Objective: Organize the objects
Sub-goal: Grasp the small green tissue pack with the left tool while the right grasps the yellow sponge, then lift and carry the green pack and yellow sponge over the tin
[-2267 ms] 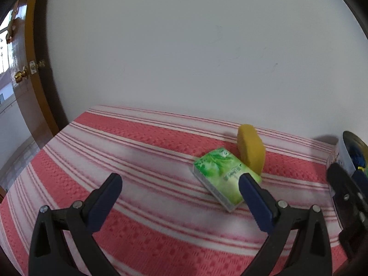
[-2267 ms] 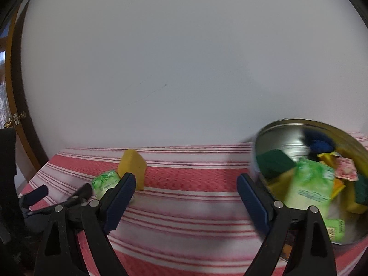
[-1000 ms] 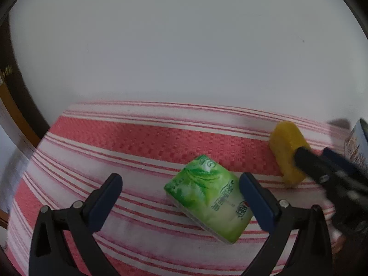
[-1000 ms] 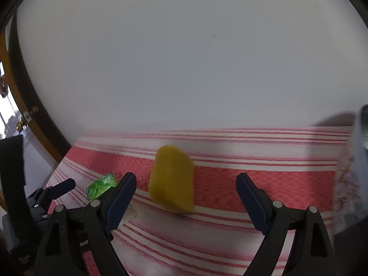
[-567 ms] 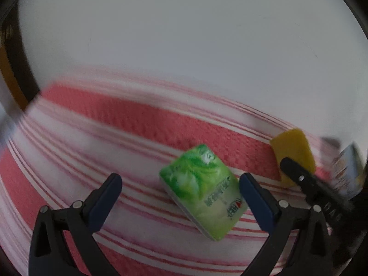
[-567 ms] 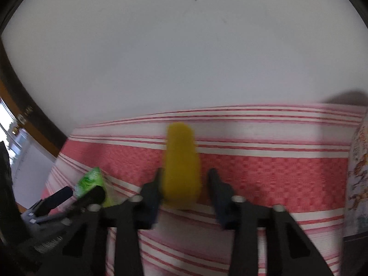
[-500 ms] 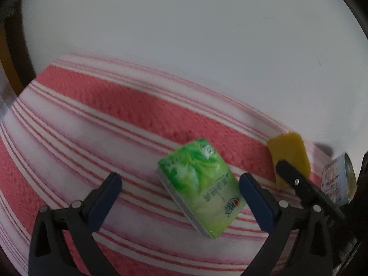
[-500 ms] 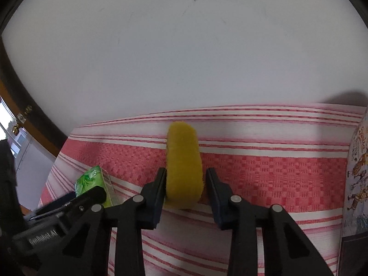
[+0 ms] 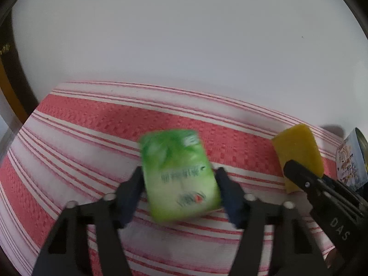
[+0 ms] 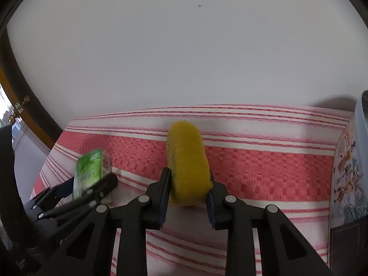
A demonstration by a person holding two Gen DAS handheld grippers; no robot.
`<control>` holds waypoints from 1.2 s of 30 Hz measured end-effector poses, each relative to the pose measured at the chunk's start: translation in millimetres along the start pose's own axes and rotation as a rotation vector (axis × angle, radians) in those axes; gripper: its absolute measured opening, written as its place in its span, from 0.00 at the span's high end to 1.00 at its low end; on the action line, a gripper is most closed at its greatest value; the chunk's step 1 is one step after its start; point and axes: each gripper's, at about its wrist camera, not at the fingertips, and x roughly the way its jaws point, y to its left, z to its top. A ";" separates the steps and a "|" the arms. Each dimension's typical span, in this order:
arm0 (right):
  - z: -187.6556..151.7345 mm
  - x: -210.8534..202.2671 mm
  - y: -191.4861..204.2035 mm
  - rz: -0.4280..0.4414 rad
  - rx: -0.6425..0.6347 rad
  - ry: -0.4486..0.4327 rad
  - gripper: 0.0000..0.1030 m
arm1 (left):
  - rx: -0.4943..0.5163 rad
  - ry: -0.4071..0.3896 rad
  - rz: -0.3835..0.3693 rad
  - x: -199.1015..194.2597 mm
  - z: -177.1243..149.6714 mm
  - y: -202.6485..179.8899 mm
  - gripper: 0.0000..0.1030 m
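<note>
A green tissue packet (image 9: 179, 174) lies on the red-and-white striped cloth (image 9: 80, 138), blurred by motion. My left gripper (image 9: 179, 185) is closing on it, with both blue pads against its long sides. In the right wrist view the packet (image 10: 88, 172) stands tilted between the left gripper's (image 10: 92, 184) fingers at the left. A yellow sponge (image 10: 187, 161) stands on edge at the centre, and my right gripper (image 10: 188, 184) is shut on its lower part. In the left wrist view the sponge (image 9: 297, 151) and the right gripper (image 9: 299, 174) appear at the far right.
A round printed tin (image 10: 349, 172) stands at the right edge, close to the sponge; it also shows as the tin (image 9: 352, 161) in the left wrist view. A white wall rises behind the table. A wooden door frame (image 10: 27, 96) runs along the left.
The left jaws have come in from wide open onto the green packet, which turned more upright in view. The right jaws stay clamped on the yellow sponge, squeezing a little tighter.
</note>
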 end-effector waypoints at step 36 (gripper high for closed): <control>-73.3 -129.8 -8.0 -0.172 -0.041 -0.345 0.73 | 0.046 -0.423 0.045 -86.0 -55.7 -11.6 0.49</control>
